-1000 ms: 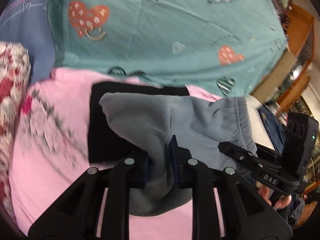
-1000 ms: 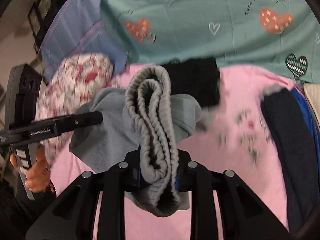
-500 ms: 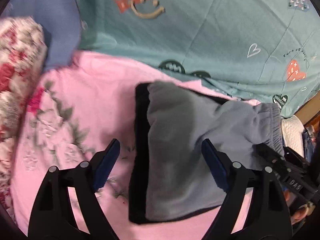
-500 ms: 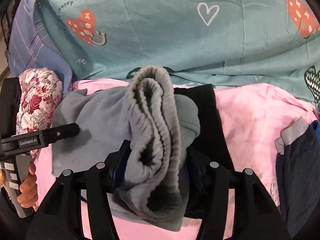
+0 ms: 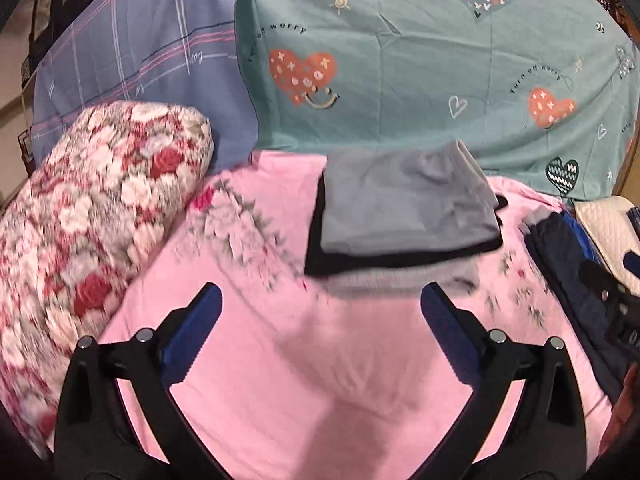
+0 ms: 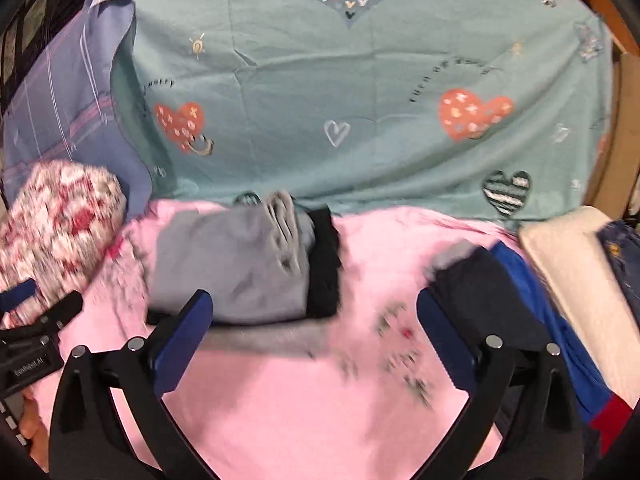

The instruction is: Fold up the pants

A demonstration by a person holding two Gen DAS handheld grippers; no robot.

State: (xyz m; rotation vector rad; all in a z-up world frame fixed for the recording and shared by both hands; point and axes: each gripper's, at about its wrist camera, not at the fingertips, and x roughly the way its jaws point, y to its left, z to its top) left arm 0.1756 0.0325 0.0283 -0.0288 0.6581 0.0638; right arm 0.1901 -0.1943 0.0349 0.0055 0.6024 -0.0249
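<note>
Left gripper (image 5: 318, 320): fingers (image 5: 192, 332) spread wide and still opening, nothing between them, only bare pink sheet (image 5: 320, 380) beneath. It is angled downward, tips just short of the grey pants (image 5: 404, 204) and not touching them.

Right gripper (image 6: 310, 326): fingers (image 6: 182, 338) likewise wide apart and opening, gripping nothing. Its left finger overlaps the near edge of the grey pants (image 6: 236, 268) in that view; contact cannot be confirmed. It is also tilted down toward the bed.

The grey pants lie folded in a compact rectangle on a black folded garment (image 5: 320, 240), which rests on the pink sheet. Relative to the pants: a floral pillow (image 5: 92, 216) lies well to the left, a dark navy garment (image 6: 492, 300) to the right, a teal heart-print cover (image 5: 420, 72) directly behind
</note>
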